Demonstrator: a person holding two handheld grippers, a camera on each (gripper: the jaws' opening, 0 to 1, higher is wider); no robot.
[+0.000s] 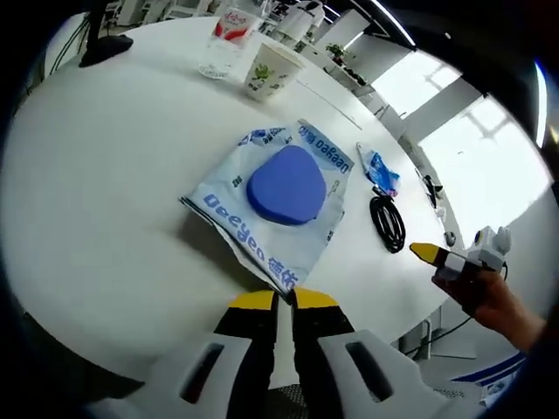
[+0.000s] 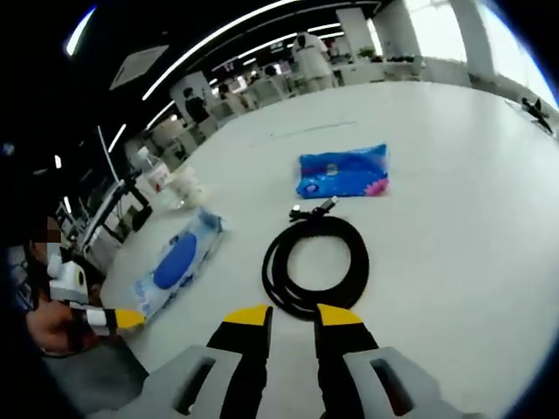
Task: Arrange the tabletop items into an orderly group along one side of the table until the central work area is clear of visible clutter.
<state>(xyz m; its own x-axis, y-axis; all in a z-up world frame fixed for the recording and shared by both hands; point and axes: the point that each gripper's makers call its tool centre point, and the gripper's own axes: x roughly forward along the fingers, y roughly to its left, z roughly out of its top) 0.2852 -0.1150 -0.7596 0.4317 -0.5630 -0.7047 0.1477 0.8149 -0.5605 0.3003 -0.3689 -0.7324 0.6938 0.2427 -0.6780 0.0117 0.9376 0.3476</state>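
Note:
A white and blue wet-wipes pack with a blue oval lid lies on the white table. Its near corner runs in between my left gripper's yellow-tipped jaws, which are shut on it. That end looks slightly raised, with a shadow under it. A black coiled cable lies just ahead of my right gripper, which is open with nothing between its jaws. Beyond the coil lies a small blue packet. In the left gripper view the cable and blue packet sit right of the pack, and the right gripper hovers at the table's edge.
A paper cup and a clear water bottle stand at the far side of the table. A black stand's base sits far left. The table edge curves close to my grippers. Desks and people fill the room behind.

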